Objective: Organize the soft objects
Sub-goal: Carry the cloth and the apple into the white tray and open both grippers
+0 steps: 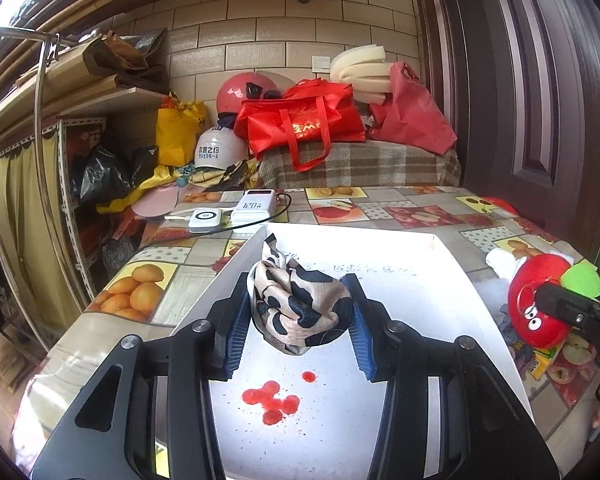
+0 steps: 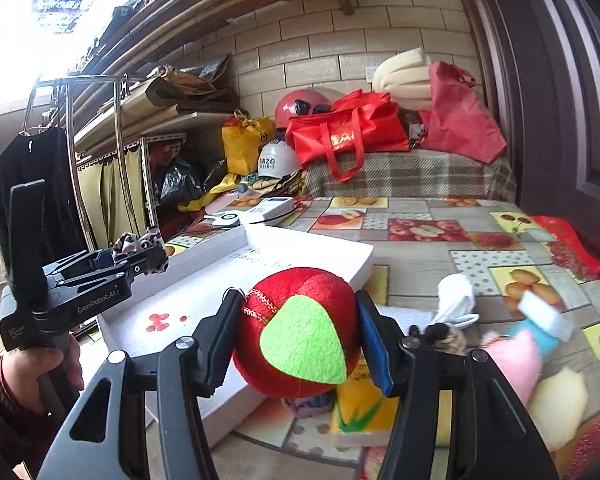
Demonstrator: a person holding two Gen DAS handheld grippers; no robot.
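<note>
1. your left gripper (image 1: 300,312) has its jaws pinching the spotted cloth (image 1: 300,304), held bunched above the white tray (image 1: 440,280), over the tray's middle.
2. your right gripper (image 2: 300,340) has its jaws pressed on the red plush apple (image 2: 300,332), lifted just off the tray's right edge.
3. the step in hand looks like carrying both soft things to the tray; next you likely lower each and spread the jaws.
4. the tray floor past the red stains (image 1: 276,396) is bare, so there is room for both.
5. mind the tray's raised right wall when bringing the apple across.
6. right of the tray, more soft toys (image 2: 516,356) wait on the counter (image 1: 380,208).
7. beyond the tray's far wall lie white chargers (image 1: 236,212).
</note>
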